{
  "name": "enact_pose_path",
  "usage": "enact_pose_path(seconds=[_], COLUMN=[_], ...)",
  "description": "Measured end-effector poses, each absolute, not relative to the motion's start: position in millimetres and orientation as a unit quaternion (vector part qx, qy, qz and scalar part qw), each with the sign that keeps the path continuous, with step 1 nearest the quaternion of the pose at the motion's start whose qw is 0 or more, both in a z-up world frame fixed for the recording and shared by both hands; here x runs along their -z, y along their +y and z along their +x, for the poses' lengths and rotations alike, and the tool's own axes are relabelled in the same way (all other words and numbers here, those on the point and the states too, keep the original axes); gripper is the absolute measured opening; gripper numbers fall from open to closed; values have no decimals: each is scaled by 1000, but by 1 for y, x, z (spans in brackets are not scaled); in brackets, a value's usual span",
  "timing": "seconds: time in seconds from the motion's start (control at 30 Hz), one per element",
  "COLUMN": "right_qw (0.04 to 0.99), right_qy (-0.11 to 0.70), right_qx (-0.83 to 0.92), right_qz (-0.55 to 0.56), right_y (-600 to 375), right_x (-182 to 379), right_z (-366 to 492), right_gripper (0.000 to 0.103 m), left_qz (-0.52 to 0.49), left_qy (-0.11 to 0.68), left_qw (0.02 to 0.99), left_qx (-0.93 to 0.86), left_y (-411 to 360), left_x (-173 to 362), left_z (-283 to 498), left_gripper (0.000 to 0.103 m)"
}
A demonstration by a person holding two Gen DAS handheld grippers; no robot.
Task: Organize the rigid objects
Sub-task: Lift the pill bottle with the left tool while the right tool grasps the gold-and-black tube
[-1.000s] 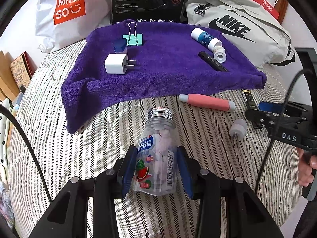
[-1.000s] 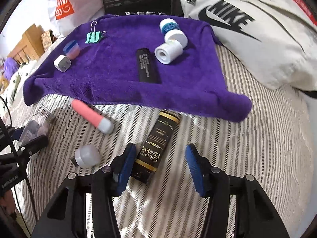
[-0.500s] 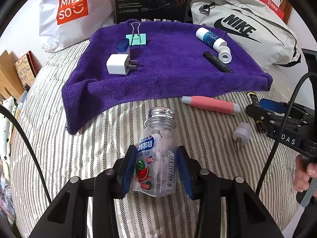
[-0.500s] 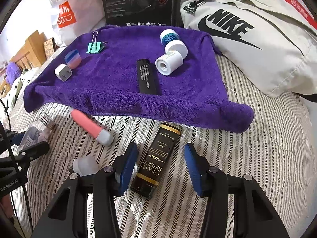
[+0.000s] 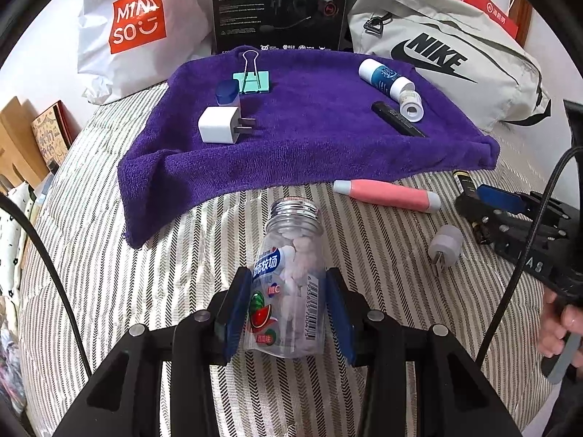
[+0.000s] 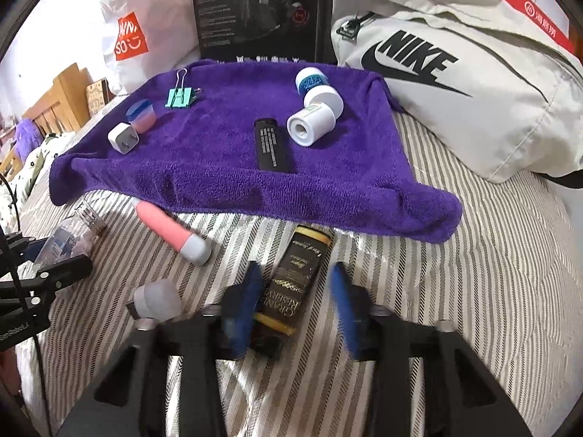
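A clear candy bottle [image 5: 289,284] is clamped between the blue pads of the left gripper [image 5: 289,313] above the striped bedspread [image 5: 127,273] — while a black-and-gold tube [image 6: 295,284], lying just below the purple towel [image 6: 218,167], is straddled by the right gripper [image 6: 297,309], jaws spread wide.

White Miniso bag [image 5: 135,25], black headset box [image 5: 278,3], grey Nike bag [image 5: 448,62], striped bedding [image 5: 127,273], perhaps books [image 5: 43,134] leftward.
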State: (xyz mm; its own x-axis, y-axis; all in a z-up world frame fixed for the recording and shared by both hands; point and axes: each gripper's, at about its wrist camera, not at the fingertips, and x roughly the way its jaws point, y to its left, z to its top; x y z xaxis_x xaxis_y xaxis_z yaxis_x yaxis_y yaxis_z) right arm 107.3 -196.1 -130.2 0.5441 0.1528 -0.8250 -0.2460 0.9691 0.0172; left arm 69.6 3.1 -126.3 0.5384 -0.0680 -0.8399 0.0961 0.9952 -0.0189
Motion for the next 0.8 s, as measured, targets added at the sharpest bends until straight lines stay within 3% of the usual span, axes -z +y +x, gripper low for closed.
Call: enact_pose_path(seconds=[0.8], right_qw=[859], right_qy=[493], right_qx=[-130], right_qz=[-53], right_y=[-201], right_x=[129], right_z=[108], right_gripper=[24], left_qz=[18], left_qy=[481], left_qw=[876], left_qx=[36], left_y=[6], left_x=[128], left_z=[77], left_gripper=[39])
